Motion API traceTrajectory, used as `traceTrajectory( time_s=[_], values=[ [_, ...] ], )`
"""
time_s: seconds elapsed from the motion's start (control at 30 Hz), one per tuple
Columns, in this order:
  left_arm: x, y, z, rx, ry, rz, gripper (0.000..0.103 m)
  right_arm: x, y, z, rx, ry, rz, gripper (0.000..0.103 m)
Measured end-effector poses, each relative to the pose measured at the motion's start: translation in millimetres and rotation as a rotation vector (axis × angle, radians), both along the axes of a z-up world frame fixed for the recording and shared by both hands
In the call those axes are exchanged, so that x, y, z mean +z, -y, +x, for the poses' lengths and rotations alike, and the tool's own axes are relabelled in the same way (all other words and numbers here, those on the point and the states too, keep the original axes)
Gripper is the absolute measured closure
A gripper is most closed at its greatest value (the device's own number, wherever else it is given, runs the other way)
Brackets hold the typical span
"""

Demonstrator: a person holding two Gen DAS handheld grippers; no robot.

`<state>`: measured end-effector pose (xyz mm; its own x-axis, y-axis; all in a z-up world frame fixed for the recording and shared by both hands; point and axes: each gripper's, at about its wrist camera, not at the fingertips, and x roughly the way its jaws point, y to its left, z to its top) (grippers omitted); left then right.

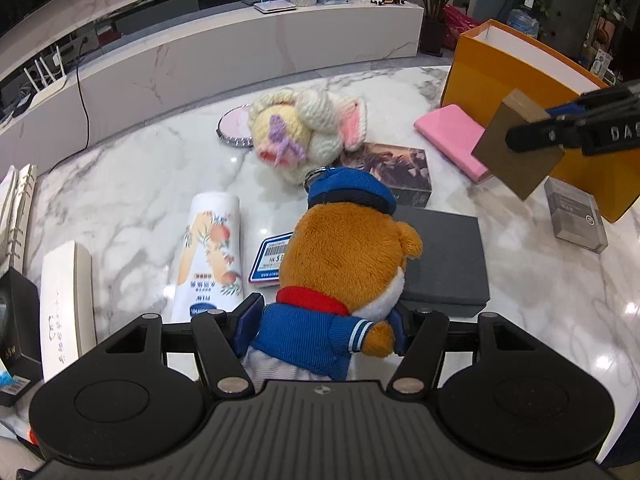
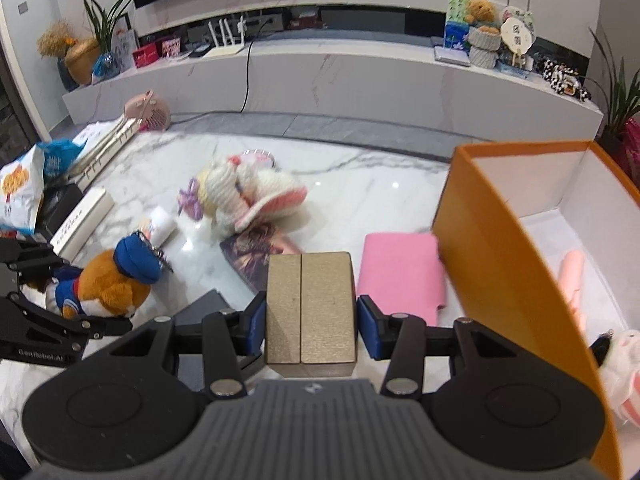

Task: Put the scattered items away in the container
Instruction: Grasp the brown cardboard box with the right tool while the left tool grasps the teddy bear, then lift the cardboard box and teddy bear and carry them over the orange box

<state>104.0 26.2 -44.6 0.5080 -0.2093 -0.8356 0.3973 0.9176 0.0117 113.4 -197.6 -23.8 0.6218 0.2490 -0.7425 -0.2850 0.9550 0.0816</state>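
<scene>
My left gripper (image 1: 324, 320) is shut on a brown plush bear (image 1: 344, 256) in a blue sailor suit and cap, above the marble table (image 1: 120, 200). The bear also shows in the right wrist view (image 2: 116, 280). My right gripper (image 2: 311, 316) is shut on a tan cardboard box (image 2: 311, 312), held in the air just left of the orange container (image 2: 492, 264). The box also shows in the left wrist view (image 1: 516, 148). The container (image 1: 516, 72) is open, with a white plush toy (image 2: 624, 364) and a peach item (image 2: 572, 276) inside.
On the table lie a crocheted rabbit (image 1: 308, 132), a round pink mirror (image 1: 234, 126), a white tube (image 1: 212, 252), a pink pouch (image 1: 456, 136), a picture box (image 1: 400, 172), a dark grey box (image 1: 444, 260), a small grey box (image 1: 576, 216) and a long white box (image 1: 64, 304).
</scene>
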Motion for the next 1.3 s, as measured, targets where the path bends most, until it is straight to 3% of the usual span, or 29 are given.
traceTrajectory(
  time_s=[0.53,0.9,1.3],
  values=[
    [48.5,57.3,10.3,-0.068,0.072,0.005,0.031,42.5,47.8,-7.8,-0.101,0.096,0.068,0.053],
    [81.1,121.4,22.6,-0.180,0.130,0.028,0.031,67.0,92.7,-18.8,-0.191,0.162,0.099,0.053],
    [96.5,199.4,42.7,-0.301,0.175,-0.002,0.031,79.1,141.0,-26.3,-0.294,0.207,0.084,0.053]
  ],
)
